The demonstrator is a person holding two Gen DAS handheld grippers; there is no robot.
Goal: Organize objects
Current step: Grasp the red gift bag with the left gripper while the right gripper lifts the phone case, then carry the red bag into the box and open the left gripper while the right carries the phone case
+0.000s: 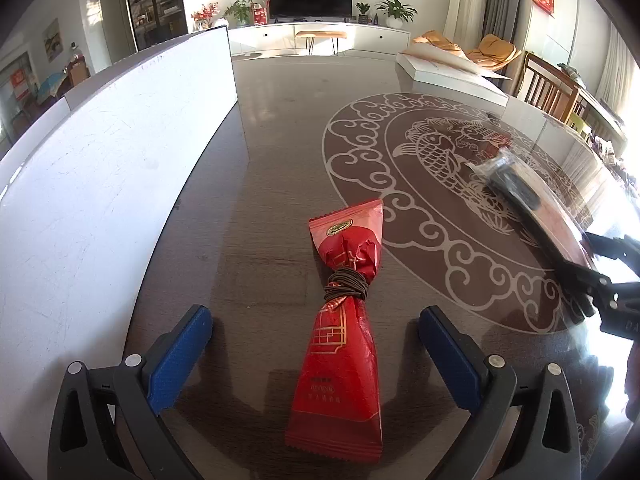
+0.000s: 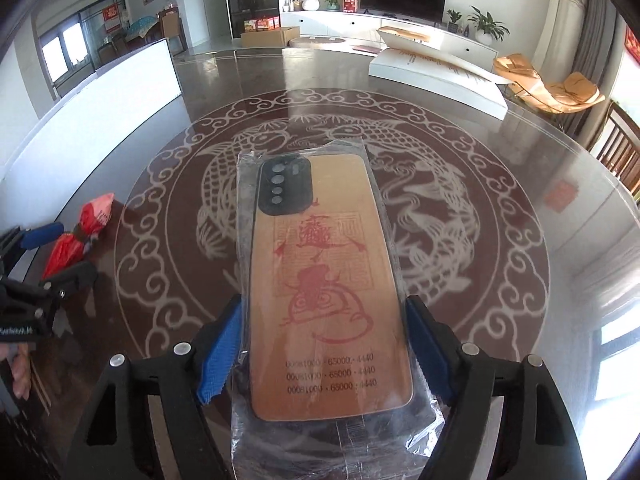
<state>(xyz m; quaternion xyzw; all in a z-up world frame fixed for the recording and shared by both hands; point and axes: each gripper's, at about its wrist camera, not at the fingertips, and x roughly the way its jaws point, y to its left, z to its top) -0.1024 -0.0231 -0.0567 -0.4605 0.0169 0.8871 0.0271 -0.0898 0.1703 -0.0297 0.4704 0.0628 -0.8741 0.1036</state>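
Step in hand, as I read it: carrying one item while the other waits. The right gripper has its blue pads clamped on both long edges of a phone case sealed in a clear plastic sleeve, and holds it above the bench, lens end pointing fwd. The left view shows the same case blurred at the right side, over the patterned circle.

The left gripper stands wide, nothing gripped. A red snack packet lies on the bench between its pads w/o touching either one, long axis running away from the camera.

Next move, prob: set the case down wherever the sorted items go. No clear target shows; a white board stands along the left side and a white box sits at the far right. Then the left needs to drop and squeeze the packet's sides.

Materials: case is flat, rigid, tan wood-look w/ red print and a dark camera block; the sleeve is crinkly and slick, so it may slide. Packet is glossy foil, soft, pinched at its waist by brown bands. Bench is glossy, reflective glass over dark wood-look w/ a pale fish pattern.
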